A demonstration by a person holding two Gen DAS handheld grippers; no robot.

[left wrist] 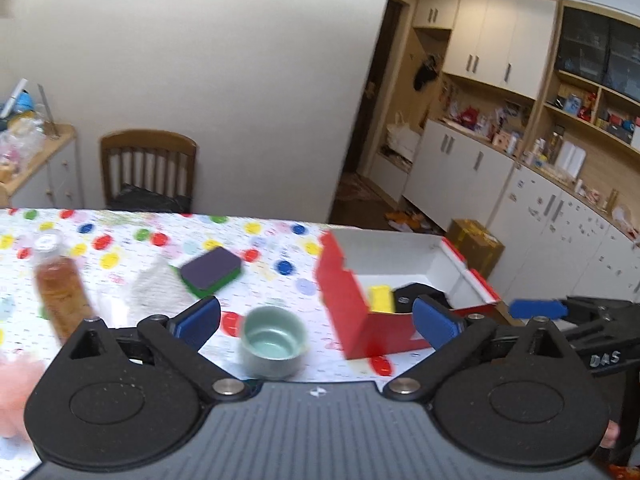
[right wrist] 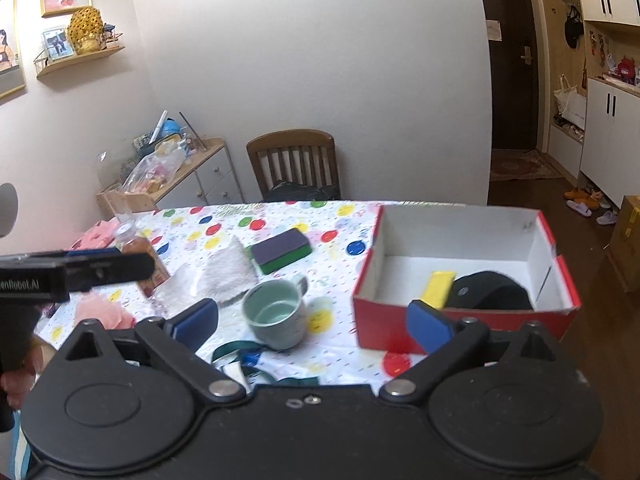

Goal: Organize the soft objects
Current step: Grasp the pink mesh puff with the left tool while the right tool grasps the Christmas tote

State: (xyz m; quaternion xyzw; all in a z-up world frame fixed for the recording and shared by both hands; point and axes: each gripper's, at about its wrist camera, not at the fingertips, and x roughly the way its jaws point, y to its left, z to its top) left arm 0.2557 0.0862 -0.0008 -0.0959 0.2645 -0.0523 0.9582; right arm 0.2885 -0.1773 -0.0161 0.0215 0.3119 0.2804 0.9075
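Jaws of both the left gripper [left wrist: 316, 318] and right gripper [right wrist: 312, 320] stand wide and hold nothing, above the spotted tablecloth [right wrist: 280, 216]. Yellow sponge [right wrist: 439, 287] and a black soft item [right wrist: 494, 292] lie inside the red box [right wrist: 460, 316] — the purple-and-green sponge [right wrist: 282, 249] and white cloth [right wrist: 226, 270] rest on the table, near the green mug [right wrist: 276, 314].

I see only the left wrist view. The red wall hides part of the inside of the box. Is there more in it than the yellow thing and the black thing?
Observer: No. The right wrist view shows only the yellow block and the black item in the red box; the rest is bare white floor.
Operator: Does something lie in front of the cup?
Observer: Yes, a dark green ribbon lies on the tablecloth, on the near side of the cup.
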